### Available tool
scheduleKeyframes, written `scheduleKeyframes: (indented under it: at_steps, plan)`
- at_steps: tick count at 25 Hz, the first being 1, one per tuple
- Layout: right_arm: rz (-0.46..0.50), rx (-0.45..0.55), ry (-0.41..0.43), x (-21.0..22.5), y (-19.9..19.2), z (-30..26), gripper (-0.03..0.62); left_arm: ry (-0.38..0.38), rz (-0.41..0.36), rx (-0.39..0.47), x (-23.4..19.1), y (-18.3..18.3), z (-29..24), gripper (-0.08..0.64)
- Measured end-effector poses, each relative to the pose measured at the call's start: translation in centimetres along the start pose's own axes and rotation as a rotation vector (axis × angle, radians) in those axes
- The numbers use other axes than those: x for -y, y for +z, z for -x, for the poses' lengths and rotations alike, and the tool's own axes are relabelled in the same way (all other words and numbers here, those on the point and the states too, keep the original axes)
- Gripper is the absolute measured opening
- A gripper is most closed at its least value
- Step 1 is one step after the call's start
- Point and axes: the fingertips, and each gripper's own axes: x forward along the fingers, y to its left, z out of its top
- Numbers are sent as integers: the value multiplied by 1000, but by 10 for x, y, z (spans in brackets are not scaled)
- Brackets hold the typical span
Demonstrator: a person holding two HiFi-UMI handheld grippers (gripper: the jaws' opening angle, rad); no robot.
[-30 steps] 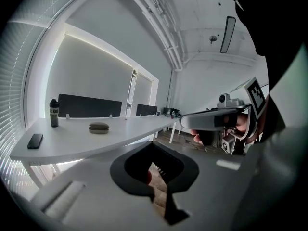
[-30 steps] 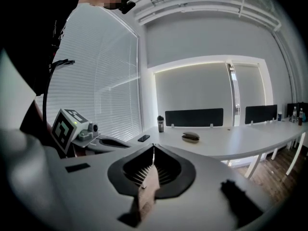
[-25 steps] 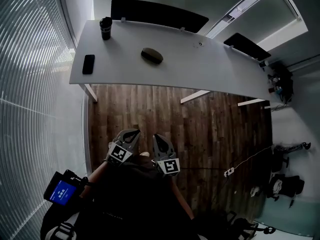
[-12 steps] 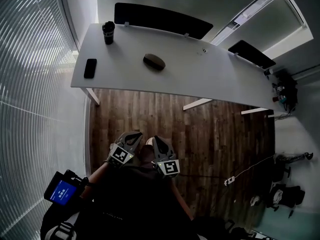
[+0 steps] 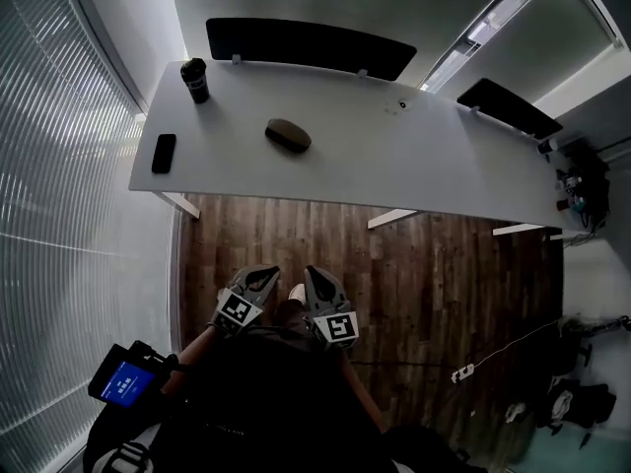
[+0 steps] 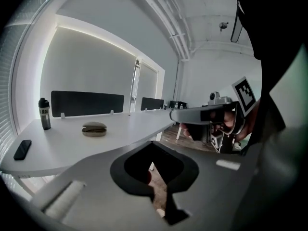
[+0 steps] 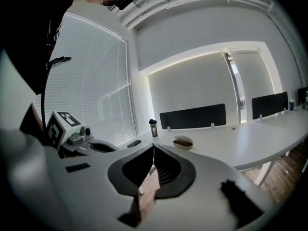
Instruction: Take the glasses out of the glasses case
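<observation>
On the table, the bottle wears a pale, unreadably small label.

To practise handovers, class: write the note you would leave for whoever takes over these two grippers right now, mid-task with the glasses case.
Left gripper: shut, empty, over the brown wooden floor, short of the long white table.
Right gripper: shut, empty, beside it.
Oval olive-brown glasses case: looks closed, untouched on that table.
Done: nothing yet.
Left: reach the table, open the case, take the glasses out.
</observation>
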Motion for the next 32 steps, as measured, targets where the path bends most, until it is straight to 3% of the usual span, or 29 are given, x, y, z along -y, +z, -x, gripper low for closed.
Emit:
scheduleKeyframes:
  at_steps: [2,6,11,20,27,32]
  plan:
    - [-20,-23,2,31,-7,3,8,-6,28,6,9,15,-30,8]
    - [-62,-52,-5,81,-18,6,8,-18,0,-5,19,33,-76,8]
    - [-108,-108,0,129,-28,10,8,29,16,-13,17,50,-108,8]
    - [-53,-119,23,173,-12,-39,8,98,41,-33,-35,64,-130,8]
    - [-14,-165,-4,183,-7,-103,8,75,21,-51,-100,64,-157,8]
    - [91,-219,19,187,19,-163,8,48,-77,-37,-159,76,-178,8]
